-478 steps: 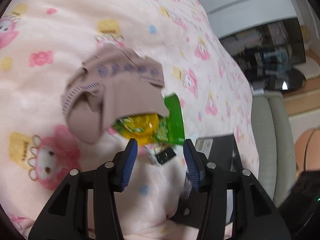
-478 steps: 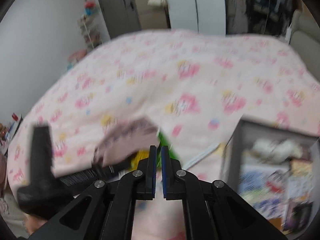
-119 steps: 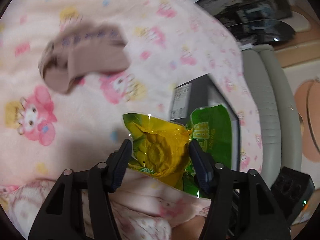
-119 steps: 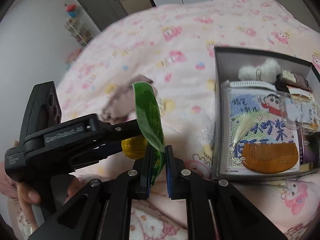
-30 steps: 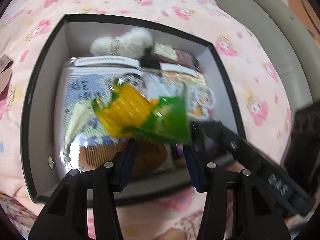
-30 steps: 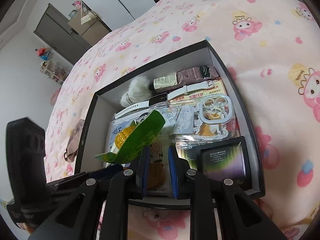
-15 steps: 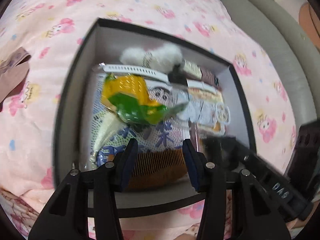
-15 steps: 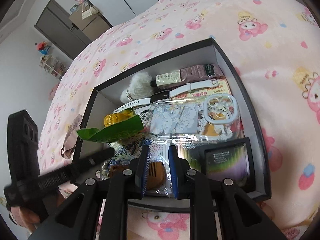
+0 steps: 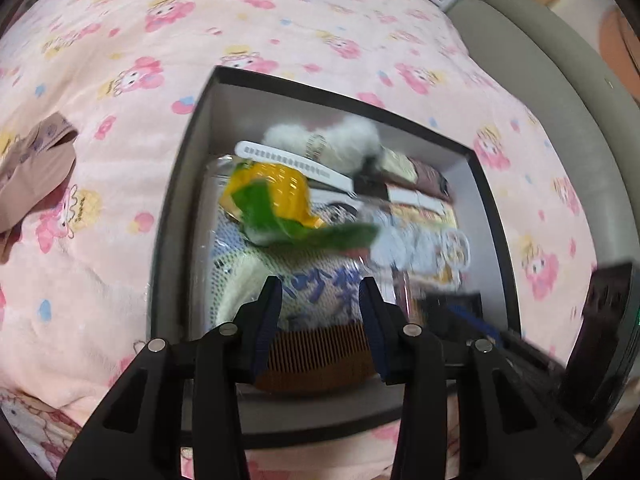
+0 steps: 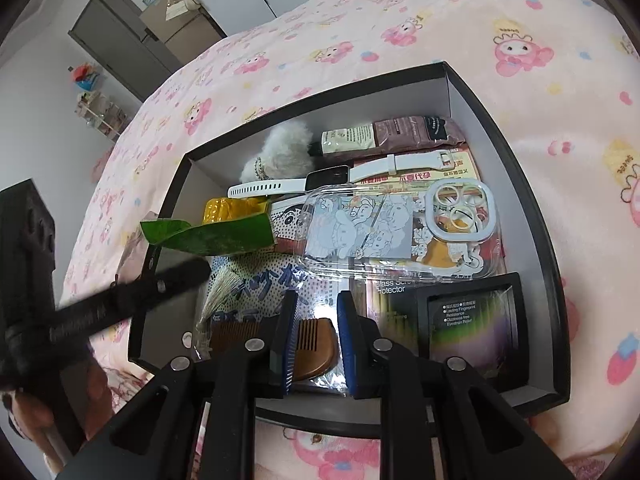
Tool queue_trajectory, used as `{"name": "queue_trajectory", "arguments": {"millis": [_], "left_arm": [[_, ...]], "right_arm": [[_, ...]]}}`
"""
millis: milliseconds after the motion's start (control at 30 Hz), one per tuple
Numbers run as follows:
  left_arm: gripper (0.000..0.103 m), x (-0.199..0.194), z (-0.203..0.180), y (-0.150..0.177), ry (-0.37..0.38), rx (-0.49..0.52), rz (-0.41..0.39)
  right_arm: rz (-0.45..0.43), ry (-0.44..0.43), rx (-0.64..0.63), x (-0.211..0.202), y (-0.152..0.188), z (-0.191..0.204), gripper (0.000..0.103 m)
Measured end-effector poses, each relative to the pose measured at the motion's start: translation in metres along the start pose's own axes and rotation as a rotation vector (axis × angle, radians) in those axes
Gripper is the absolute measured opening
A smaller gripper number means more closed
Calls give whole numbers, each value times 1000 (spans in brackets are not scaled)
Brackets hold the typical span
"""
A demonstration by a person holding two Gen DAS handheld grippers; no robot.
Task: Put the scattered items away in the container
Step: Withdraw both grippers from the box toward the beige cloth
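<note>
Garment: the one item outside the box, a brown cloth [image 9: 34, 172], lies loose on the bed's pink blanket [image 9: 100, 264], off the box's left wall.
Left tongs [image 9: 320, 308]: apart, empty, over the box's near edge; the nearer pair to the cloth.
Snack packet [image 10: 224, 228]: yellow-and-green, resting inside the box at its far-left corner, free of both tongs.
Box [image 10: 516, 176]: black, crowded with a comb, watch and phone case.
Right tongs [image 10: 316, 332]: slightly apart, empty, at the near wall, farther from the cloth.
</note>
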State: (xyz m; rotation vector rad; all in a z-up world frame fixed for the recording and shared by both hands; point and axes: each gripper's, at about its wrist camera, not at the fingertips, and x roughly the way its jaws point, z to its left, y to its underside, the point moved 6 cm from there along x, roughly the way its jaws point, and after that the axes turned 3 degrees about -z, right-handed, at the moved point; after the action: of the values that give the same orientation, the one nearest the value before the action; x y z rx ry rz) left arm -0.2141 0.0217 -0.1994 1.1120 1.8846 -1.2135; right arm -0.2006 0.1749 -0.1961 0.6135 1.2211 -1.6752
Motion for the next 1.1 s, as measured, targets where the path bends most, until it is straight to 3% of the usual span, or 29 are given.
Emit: {"name": "queue_trajectory", "arguments": {"millis": [200,367,700,800,1100], "left_arm": [[45,-14,-19,14,62,79,-37],[46,-39,-33,27,81,140,-75],[48,-110,-43,50,113,228,-137],[51,-132,-35,57,129,219,-155],[51,-174,2,86,72,218,-194]], "right_arm": [[-42,66,-43,-10,5,3,17],[-138,136,-98,-35,6,14,18],[-274,225,-160,-102,27,56,30],[-295,204,-169,-120,36,75,31],[-317,178,-261,-137,67,132,31]]}}
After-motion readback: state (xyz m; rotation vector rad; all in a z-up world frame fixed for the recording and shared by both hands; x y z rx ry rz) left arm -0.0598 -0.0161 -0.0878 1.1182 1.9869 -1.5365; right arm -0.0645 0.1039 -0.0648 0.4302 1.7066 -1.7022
